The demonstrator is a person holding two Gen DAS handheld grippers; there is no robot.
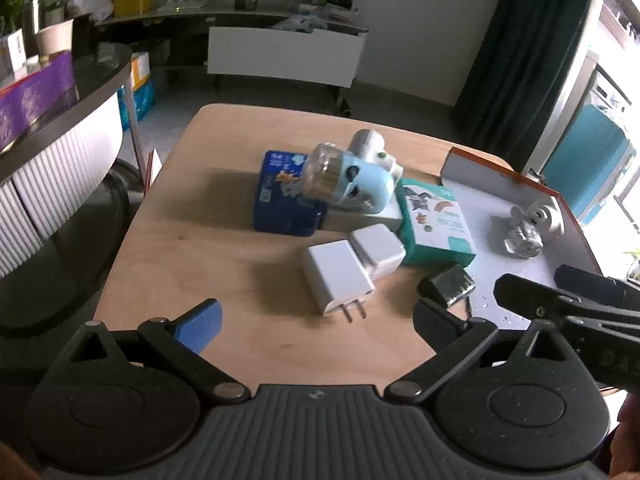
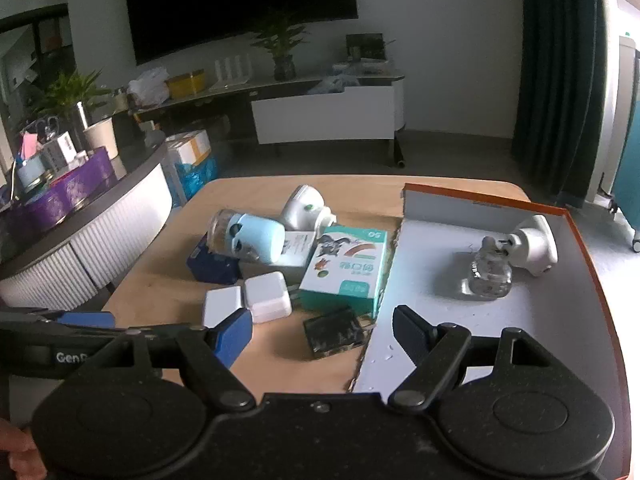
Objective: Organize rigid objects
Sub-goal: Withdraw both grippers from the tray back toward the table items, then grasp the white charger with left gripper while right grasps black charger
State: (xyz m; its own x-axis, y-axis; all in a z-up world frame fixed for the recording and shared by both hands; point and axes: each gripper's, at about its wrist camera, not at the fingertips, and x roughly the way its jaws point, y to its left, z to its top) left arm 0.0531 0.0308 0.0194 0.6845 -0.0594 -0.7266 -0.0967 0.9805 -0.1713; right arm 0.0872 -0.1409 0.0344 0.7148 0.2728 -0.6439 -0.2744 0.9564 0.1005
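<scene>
On the wooden table [image 1: 200,260] lie two white chargers [image 1: 336,280] [image 1: 378,250], a black charger [image 1: 448,284], a teal box [image 1: 436,228], a blue box [image 1: 286,204] and a light-blue plug-in bottle device [image 1: 344,184]. My left gripper [image 1: 318,324] stands open just short of the pronged white charger. My right gripper [image 2: 322,334] is open too. The black charger [image 2: 334,332] lies on the table between its fingers, and the pads are clear of it. A grey, orange-edged tray [image 2: 540,320] at the right holds a white plug-in device with a glass bottle [image 2: 516,256].
A second white plug-in device [image 2: 304,208] lies behind the pile. A curved white counter [image 2: 100,240] with a purple box stands left of the table. A TV stand [image 2: 320,112] is at the back and a dark curtain [image 2: 560,80] at the right. Each gripper shows at the edge of the other's view.
</scene>
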